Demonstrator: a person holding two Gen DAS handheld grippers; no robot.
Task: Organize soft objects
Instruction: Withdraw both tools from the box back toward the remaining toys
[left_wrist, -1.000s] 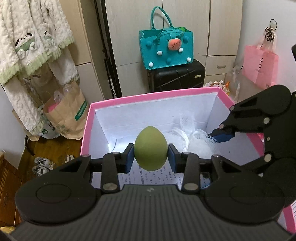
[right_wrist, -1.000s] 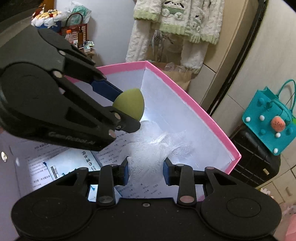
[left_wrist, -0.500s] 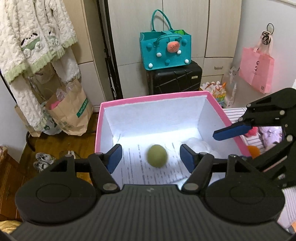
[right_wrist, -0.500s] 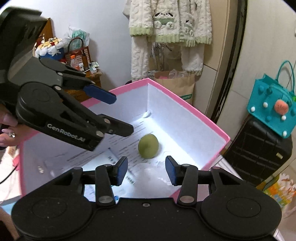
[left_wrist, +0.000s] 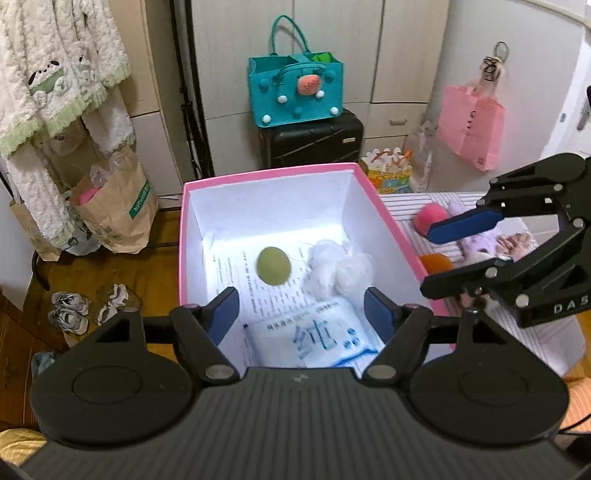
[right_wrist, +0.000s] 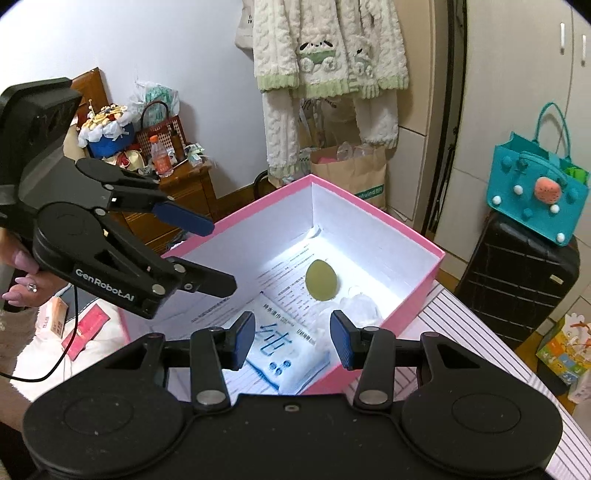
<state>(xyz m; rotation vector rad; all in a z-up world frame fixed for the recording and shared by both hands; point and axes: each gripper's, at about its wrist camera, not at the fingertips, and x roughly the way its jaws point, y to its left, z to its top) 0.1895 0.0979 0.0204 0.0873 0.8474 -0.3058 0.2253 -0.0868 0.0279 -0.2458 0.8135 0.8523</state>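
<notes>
green egg-shaped sponge (left_wrist: 273, 265) lies loose on printed paper on the floor of the pink box (left_wrist: 391, 221), with a white mesh puff (left_wrist: 340, 267) just beside it and a white wipes packet (left_wrist: 317, 341) nearer the camera. left gripper (left_wrist: 301, 314) hovers above the box, its jaws having just been opening and now spread with nothing between them. right gripper (right_wrist: 291, 339) also hangs over the box, spread and empty. pink ball (left_wrist: 430, 218) and orange ball (left_wrist: 437, 263) sit outside on the striped cloth (left_wrist: 406, 201).

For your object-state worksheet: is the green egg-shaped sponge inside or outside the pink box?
Inside: the green sponge lies on the pink box's paper-lined floor, free of both grippers.
</notes>
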